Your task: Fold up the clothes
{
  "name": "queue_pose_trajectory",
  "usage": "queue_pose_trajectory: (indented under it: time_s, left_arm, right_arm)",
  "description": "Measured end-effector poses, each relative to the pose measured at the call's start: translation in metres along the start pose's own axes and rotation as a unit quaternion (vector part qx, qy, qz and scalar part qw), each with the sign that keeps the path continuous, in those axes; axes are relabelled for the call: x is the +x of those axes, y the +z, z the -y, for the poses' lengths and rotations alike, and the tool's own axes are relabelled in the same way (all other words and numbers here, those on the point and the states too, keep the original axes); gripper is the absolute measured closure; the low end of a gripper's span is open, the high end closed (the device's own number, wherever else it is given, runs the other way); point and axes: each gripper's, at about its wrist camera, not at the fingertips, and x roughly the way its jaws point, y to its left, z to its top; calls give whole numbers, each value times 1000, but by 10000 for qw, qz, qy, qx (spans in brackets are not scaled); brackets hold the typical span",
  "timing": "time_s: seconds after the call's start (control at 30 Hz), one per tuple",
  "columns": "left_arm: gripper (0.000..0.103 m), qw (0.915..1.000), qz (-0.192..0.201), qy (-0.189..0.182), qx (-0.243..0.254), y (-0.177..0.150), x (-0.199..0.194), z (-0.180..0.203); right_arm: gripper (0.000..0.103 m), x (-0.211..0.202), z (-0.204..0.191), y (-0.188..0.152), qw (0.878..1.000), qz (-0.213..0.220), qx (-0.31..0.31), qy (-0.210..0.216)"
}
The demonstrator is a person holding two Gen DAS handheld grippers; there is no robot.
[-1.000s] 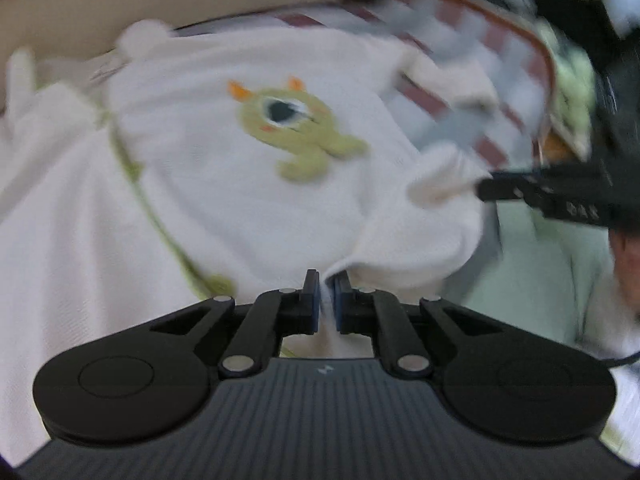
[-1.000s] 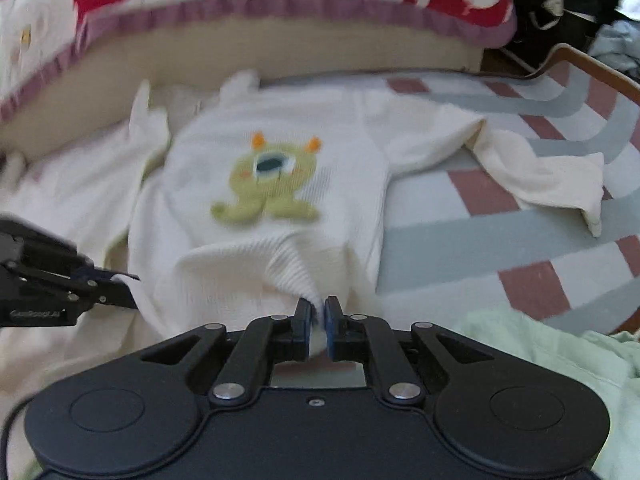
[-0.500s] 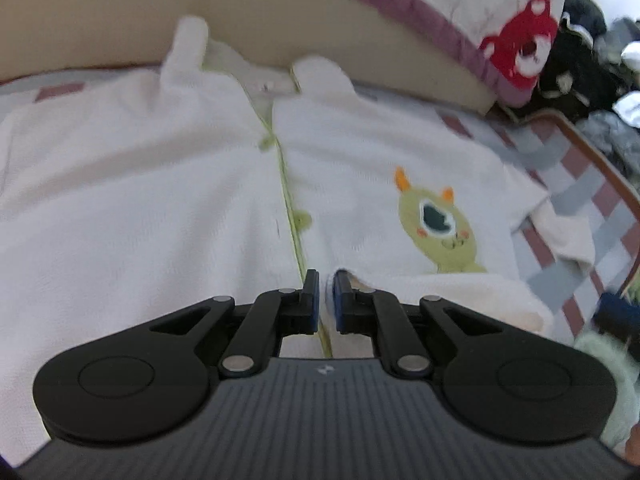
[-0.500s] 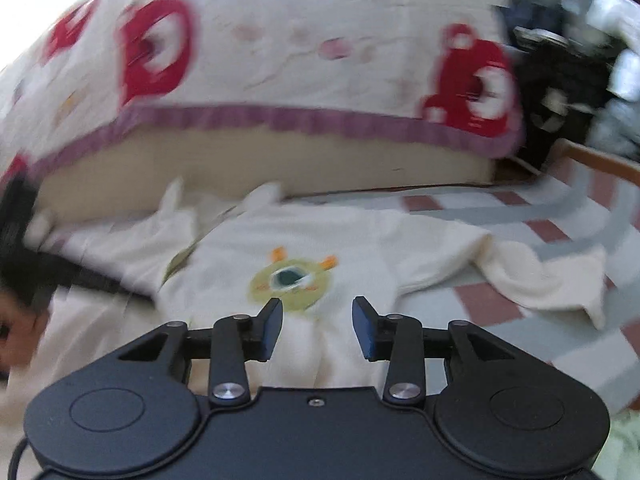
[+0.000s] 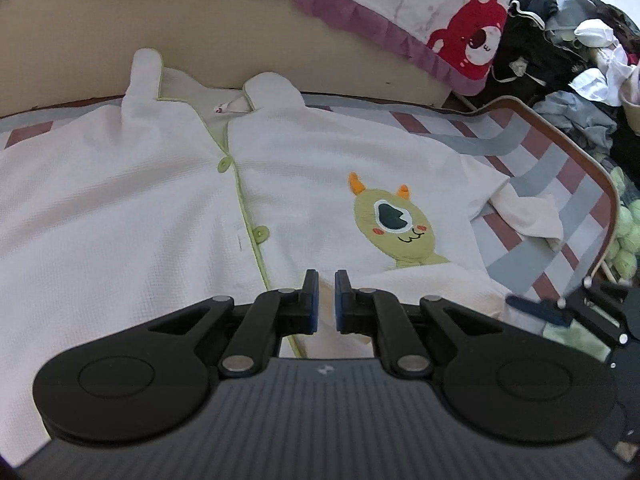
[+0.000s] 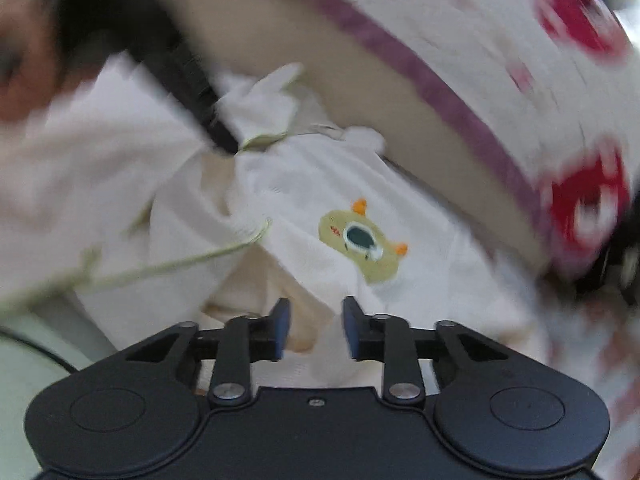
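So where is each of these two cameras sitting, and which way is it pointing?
Left wrist: rides on the left gripper, looking along nearly closed jaws over the cream garment on the striped mat; the right gripper shows at right.
Right wrist: rides on the right gripper, jaws apart, blurred; a dark shape at upper left may be the other gripper.
Shared: the green monster patch.

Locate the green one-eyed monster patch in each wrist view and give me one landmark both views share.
Left wrist view: the monster patch sits right of centre on the white garment, above the left hand-held gripper.
Right wrist view: the patch is at centre, tilted, above the right hand-held gripper.
Shared landmark: the purple-edged blanket.
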Motion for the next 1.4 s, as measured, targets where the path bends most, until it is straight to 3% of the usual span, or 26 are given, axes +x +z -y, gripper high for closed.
queue_pose_trajectory:
  time_s: [0.1,0.17,0.27,0.3,0.37,0.43,0.57,0.6,0.7,0.8,0.9,0.93,1.07,1.17,1.4]
  left_arm:
    - [96,9999,-18,36,116,1,-4,3]
    - [96,9999,-32,113,-3,3,-6,3]
    - [97,9992,109,-168,-344,3,-14,3]
    - [97,9992,119,-170,-346,4,-17,5]
    - [97,9997,93,-53,-239,6,-22,12]
    - [97,9998,-78,-26,197,10,-30,29]
    - [67,9909,-514,-25,1243,17,-47,68]
    - [65,9876,-624,-15,1438,16,-54,76]
    - [62,9765,-1067,60,1873,11,-75,95]
    - [62,9639,-1667,289,2057,-7,-103,93]
    - [62,9544,-2086,752,1996,-28,-136,76]
    - [62,9542,-2178,873,1856,-33,-145,69]
    - [61,9591,-2200,1143,1363,-59,-188,40]
    - [55,9628,-2212,1091,1100,-89,-207,25]
    - [54,9694,-2088,1258,288,-131,-193,7]
  right_arm:
    - [69,6,-4,12,9992,14,-346,208]
    - [69,16,-2,15,9994,-144,-194,266]
    - [68,35,8,8,9979,-587,220,144]
    - [74,30,15,6,9966,-607,541,155]
    - [101,3,33,4,9884,-440,1432,239]
    - [102,-24,51,1,9720,-270,2310,321]
    - [101,-84,83,-4,9164,123,3974,472]
    - [101,-103,84,-6,9064,211,4195,448]
    - [101,-145,81,-10,8922,275,4499,293]
    - [102,-167,75,-13,8900,229,4545,296]
    - [102,-175,67,-18,9003,-33,4350,120]
    - [102,-173,65,-21,9019,-119,4317,88]
    - [102,-154,64,-39,8874,-325,4593,233]
    - [101,-150,57,-42,8905,-330,4536,150]
    - [101,-142,51,-44,8897,-385,4548,119]
